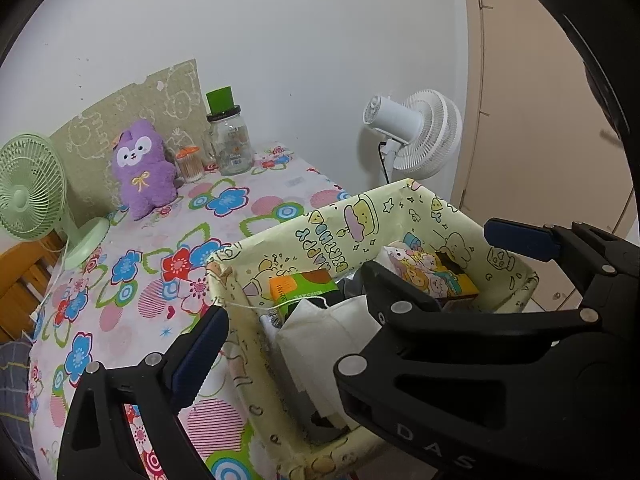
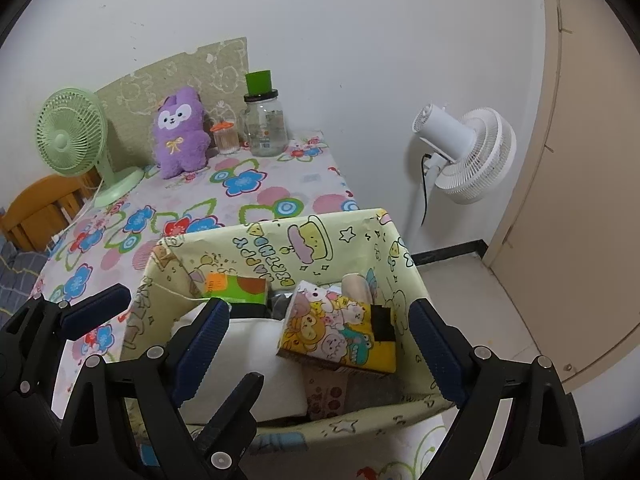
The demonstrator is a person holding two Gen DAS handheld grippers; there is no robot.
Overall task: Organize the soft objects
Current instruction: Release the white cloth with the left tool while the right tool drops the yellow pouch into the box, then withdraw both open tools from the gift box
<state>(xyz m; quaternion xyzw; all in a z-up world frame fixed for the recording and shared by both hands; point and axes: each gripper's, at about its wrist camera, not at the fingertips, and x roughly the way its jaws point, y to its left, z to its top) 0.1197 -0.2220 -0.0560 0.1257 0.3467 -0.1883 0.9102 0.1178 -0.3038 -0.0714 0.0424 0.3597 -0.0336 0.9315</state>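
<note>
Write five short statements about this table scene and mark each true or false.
1. The purple plush toy lies inside the yellow box. False: it sits upright on the floral tablecloth, against the back board.
2. The green fan stands left of the plush. True.
3. The cartoon tissue pack is in the box. True.
4. The glass jar has a red cap. False: green.
5. The right hand-held gripper is clamped on the tissue pack. False: it is open above the box.
</note>
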